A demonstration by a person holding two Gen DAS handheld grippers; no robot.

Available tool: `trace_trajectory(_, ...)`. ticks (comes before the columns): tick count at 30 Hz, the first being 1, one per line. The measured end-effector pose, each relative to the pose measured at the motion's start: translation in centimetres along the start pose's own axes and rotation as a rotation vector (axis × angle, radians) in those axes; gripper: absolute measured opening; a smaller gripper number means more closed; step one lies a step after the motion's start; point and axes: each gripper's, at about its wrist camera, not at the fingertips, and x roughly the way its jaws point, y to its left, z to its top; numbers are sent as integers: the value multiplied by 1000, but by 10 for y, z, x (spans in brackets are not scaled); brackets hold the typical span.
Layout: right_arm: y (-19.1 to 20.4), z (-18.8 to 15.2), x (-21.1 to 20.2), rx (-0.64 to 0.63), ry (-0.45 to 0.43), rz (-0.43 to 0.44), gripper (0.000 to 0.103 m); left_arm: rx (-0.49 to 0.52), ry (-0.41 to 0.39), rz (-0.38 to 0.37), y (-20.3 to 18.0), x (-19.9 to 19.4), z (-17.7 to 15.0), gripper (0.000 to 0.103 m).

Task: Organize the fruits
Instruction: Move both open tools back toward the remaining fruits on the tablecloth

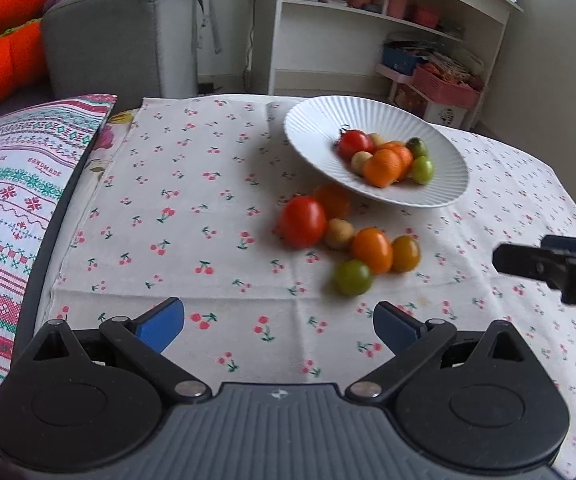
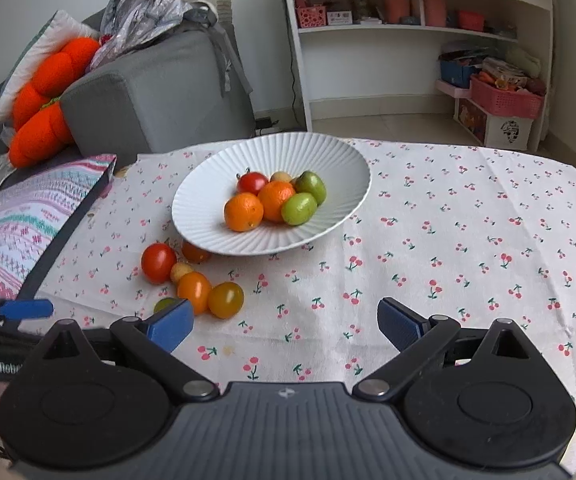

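- Six loose fruits (image 2: 192,276) lie clustered on the desk (image 2: 447,240), just beside the white plate (image 2: 208,184) holding more fruit.
- Left tool (image 1: 279,326) and right tool (image 2: 286,322) hover spread wide, gripping nothing.

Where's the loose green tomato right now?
On the cherry-print cloth, the green tomato is nearest the camera in the loose cluster, touching the orange tomato, below the white plate.

left wrist: angled down, near cloth | right wrist: likewise | shared: plate (image 1: 375,128) (image 2: 272,152), loose fruit
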Motion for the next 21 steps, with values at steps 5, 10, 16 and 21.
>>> trace_trajectory(5,6,-8,8,-75,1,-10,98,23,-15,-9,-2,13,-8,93)
trace_trajectory(10,11,-15,15,-160,10,-6,98,81,-15,-17,-10,26,-15,93)
trace_trajectory(16,14,-20,25,-219,34,0,98,127,14,-11,-18,39,-18,94)
trace_trajectory(21,11,-20,34,-242,52,-8,98,130,-11,-29,-22,43,-17,94)
